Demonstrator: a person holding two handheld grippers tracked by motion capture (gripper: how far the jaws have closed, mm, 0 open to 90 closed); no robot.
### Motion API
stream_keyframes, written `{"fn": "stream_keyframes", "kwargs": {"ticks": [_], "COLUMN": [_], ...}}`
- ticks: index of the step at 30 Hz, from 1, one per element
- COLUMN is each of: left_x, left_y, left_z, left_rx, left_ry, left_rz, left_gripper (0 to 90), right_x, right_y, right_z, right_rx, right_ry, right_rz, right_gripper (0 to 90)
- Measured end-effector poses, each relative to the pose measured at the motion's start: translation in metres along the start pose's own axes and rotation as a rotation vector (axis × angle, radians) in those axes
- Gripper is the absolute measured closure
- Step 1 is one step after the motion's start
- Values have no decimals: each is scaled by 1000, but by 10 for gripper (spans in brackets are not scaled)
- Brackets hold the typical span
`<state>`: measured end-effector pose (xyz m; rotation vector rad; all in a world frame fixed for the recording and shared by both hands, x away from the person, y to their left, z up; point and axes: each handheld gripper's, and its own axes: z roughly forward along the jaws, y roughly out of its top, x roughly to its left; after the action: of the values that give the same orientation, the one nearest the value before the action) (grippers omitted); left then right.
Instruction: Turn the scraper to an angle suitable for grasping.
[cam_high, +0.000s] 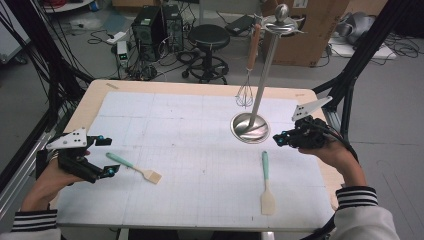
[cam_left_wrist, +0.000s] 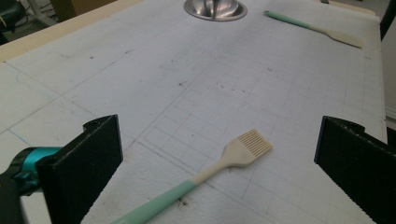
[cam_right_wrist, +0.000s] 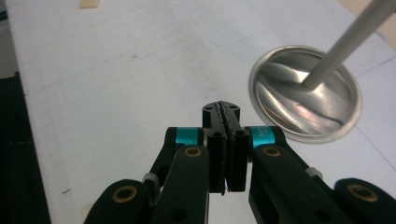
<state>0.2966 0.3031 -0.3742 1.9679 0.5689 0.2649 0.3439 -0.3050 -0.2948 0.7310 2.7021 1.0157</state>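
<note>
— Brush lies right under my left gripper, between its two jaws; they stand spread wide, holding nothing. Mint handle toward me, pale bristle head pointing out across the table.

— How do you judge it will handle?

— Light, I'd say, with a stiff handle and a soft, bendy head. The handle looks smooth, maybe a bit slippery. I'd take it mid-handle, across the mint part, not by the bristles.

— And the other hand?

— My right gripper has its jaws pressed together, empty, hovering just beside the round steel base of the utensil stand. A whisk hangs from the top of that stand.

— Room to move?

— Plenty in the middle of the mat. A spatula lies toward my right, well apart from the brush. The brush sits near the left side of the table, so any slide should go inward. The stand's pole rises tall on the right; I'd keep swings low and clear of it.
</note>
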Motion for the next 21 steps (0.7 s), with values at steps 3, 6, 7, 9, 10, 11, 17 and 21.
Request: {"fn": "stream_keyframes", "kwargs": {"ticks": [3,6,7,9,10,11,17,21], "left_x": [0,0,0,0,0,0,0,1], "left_y": [0,0,0,0,0,0,0,0], "left_z": [0,0,0,-1,-1,0,-1,-1], "left_rx": [0,0,-1,-2,-1,-2,1,-5], "left_ry": [0,-1,-2,-3,-3,-2,-4,-4], "left_rz": [1,4,6,5,3,1,4,3], "left_gripper": [16,16,17,17,17,17,16,16], "right_x": [-4,-8,-10,-13,-15,-16,-22,-25], "right_y": [-4,-10,-12,-16,-18,-20,-22,-22], "right_z": [3,10,13,19,22,24,38,46], "right_rx": [10,37,42,52,63,83,147,190], "right_ry": [-14,-30,-30,-29,-29,-32,-40,-34], "right_rz": [36,67,70,89,90,96,88,85], "right_gripper": [889,889,889,889,889,889,889,889]}}
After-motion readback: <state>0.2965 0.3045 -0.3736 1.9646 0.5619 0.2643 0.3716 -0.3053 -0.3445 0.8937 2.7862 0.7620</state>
